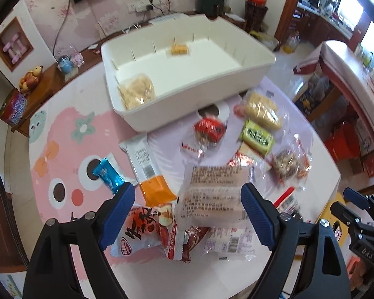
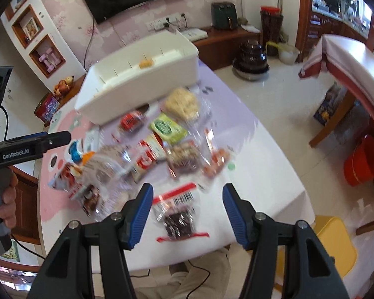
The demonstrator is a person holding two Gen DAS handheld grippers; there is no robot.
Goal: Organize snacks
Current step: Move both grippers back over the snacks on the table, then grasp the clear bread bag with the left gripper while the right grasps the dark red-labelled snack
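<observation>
Only two snacks lie in the white bin (image 1: 256,73); most packets (image 1: 212,194) remain beside it, under the empty, spread left gripper (image 1: 187,199) and right gripper (image 2: 187,199).

A bin (image 1: 249,74) is sitting on the desk (image 1: 62,114) in the upper middle of the left wrist frame, holding a bag of puffs (image 1: 137,93) in its lower left corner and a small bar (image 1: 179,49) by its upper wall. Below the bin, snack packets (image 1: 212,129) are lying scattered across the desk. In the right wrist frame, a barcoded pouch (image 2: 177,211) is lying apart at lower centre, below that pile.
</observation>
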